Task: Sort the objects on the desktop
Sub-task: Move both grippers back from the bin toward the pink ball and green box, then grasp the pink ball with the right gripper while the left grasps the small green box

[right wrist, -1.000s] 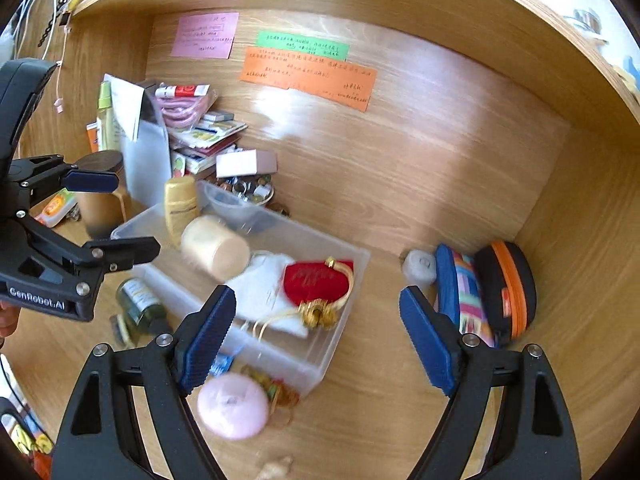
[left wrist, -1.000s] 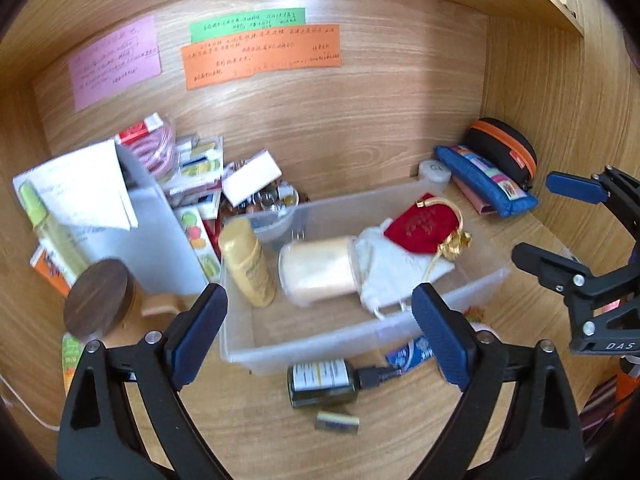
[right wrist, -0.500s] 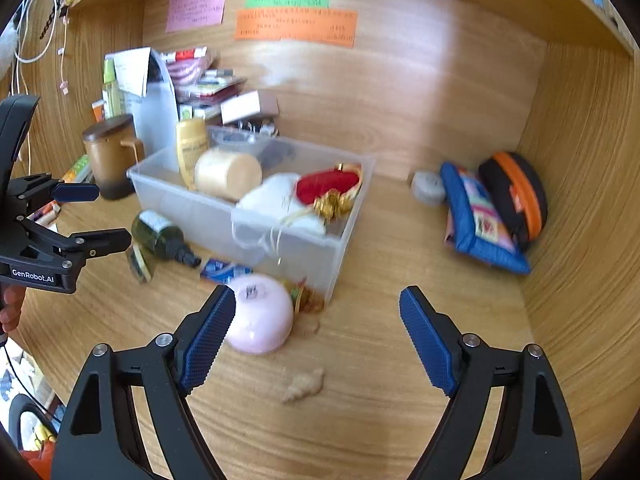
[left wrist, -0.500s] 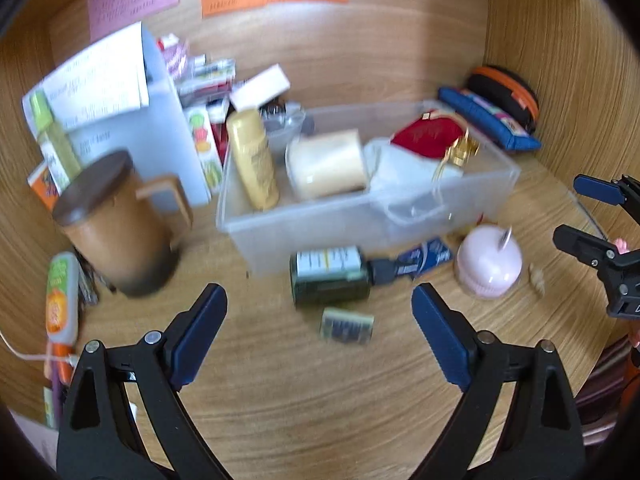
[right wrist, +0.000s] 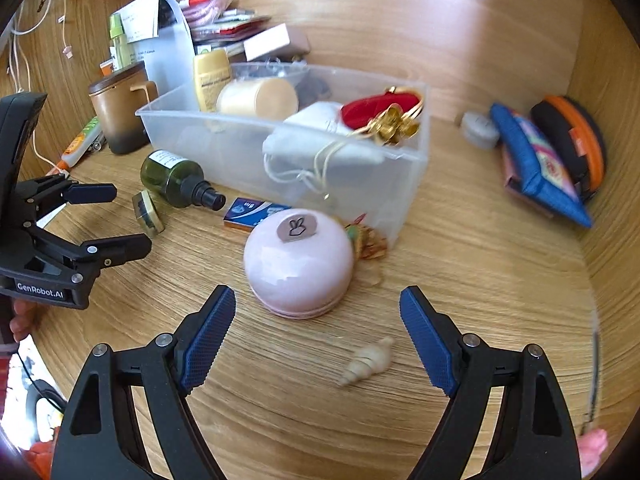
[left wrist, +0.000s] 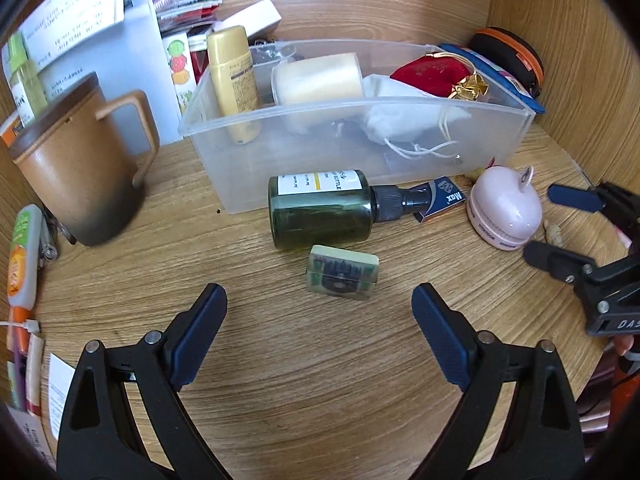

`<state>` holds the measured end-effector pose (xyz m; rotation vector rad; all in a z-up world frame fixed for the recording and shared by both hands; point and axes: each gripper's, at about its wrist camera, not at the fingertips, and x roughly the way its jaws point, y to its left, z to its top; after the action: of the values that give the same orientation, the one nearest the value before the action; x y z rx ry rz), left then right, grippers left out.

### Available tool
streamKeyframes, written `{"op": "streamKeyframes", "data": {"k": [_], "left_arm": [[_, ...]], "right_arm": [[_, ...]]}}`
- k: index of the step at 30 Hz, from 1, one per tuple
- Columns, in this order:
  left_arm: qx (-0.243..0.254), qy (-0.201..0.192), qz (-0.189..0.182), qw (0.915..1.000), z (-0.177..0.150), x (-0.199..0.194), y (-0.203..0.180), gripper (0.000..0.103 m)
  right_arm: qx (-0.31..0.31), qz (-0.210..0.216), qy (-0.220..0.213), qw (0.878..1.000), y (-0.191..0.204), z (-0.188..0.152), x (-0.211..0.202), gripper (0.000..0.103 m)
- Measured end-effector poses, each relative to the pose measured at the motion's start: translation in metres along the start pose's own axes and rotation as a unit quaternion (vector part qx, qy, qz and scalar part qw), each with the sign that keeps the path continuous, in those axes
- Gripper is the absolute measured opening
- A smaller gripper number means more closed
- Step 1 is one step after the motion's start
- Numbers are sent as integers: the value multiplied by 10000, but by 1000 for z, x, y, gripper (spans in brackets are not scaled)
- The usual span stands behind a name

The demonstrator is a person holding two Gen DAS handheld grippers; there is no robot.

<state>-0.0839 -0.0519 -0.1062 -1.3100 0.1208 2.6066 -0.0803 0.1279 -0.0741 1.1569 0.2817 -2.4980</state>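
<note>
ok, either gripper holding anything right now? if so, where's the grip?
Nothing held. Left gripper and right gripper are both open, with only desk between their fingers.

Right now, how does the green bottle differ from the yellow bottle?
The green bottle lies on its side on the desk, outside the clear bin; the yellow bottle stands roughly upright inside it. The green bottle is see-through dark glass or plastic with a black nozzle; the yellow bottle is opaque, its cap the same yellow. The green bottle looks squatter, the yellow bottle slimmer. Both carry printed labels.
</note>
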Motion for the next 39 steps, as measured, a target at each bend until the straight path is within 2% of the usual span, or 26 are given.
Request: {"op": "streamKeyframes", "data": {"k": [6,8,10,16,19,24,28,30,39], "left_arm": [[-59,153,-242,9996,6,8,0,94],[-60,155,-258,9995,8,9,0,90],[-9,142,-236,9996,11,10,-1,82],[163,57,-117,9998,13,10,-5,68],[264,5,-81,9996,12,10,-6,61],[297,-47,-105,9995,14,10,-6,50],[359,-80,-131,9992,13,7,-8,37],[379,-91,-136,9991,12,7,-9,34],[360,-104,-130,9992,9,3,-7,34]], "right_arm": [[58,67,240,9997,3,5,17,82],[5,-23,315,9995,7,7,21,82],[-115,-26,330,9994,13,9,23,82],[-277,-89,286,9992,21,12,29,80],[-221,-12,273,9994,19,12,32,77],[-118,126,251,9995,14,13,33,61],[-125,143,236,9995,16,13,32,61],[-103,159,230,9996,15,13,32,61],[136,253,77,9996,1,10,12,61]]}}
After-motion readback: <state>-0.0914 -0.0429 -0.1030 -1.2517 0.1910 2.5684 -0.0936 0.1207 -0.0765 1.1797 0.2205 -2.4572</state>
